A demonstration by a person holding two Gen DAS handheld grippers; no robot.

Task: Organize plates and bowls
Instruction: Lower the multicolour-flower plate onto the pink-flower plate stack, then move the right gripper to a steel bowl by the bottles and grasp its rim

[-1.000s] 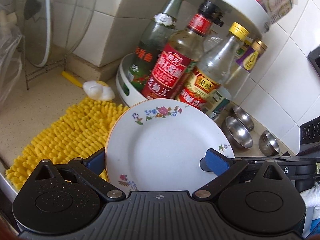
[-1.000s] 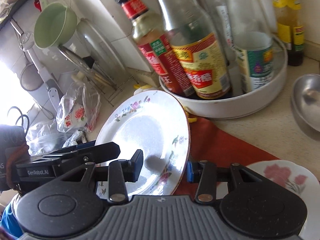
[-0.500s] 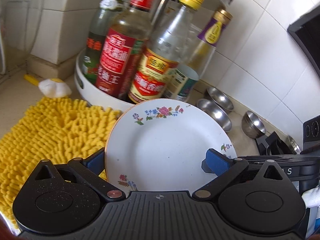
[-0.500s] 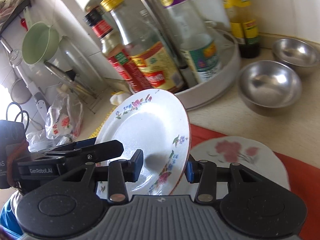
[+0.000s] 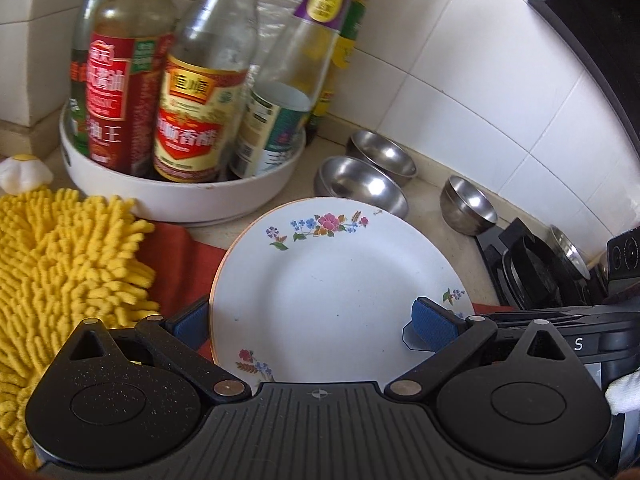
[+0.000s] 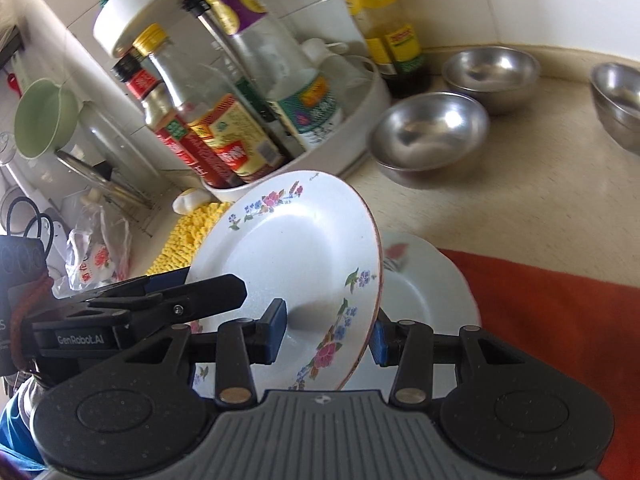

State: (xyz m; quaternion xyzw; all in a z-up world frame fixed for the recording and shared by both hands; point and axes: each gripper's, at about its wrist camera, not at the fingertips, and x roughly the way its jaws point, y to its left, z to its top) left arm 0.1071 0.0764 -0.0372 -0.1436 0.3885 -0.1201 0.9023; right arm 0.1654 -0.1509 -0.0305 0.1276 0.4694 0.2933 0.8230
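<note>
Both tongs — left (image 5: 312, 328), right (image 6: 326, 336) — grip the floral plate (image 6: 296, 264), tilted; second plate (image 6: 424, 288) lies just beyond-right on the red cloth (image 6: 560, 320).

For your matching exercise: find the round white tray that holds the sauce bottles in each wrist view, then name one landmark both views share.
Left wrist view: the white tray is upper left, behind the yellow mat, left of the steel bowls.
Right wrist view: the tray is top centre, behind the floral plate, left of the bowls.
Shared landmark: the held floral plate.
</note>
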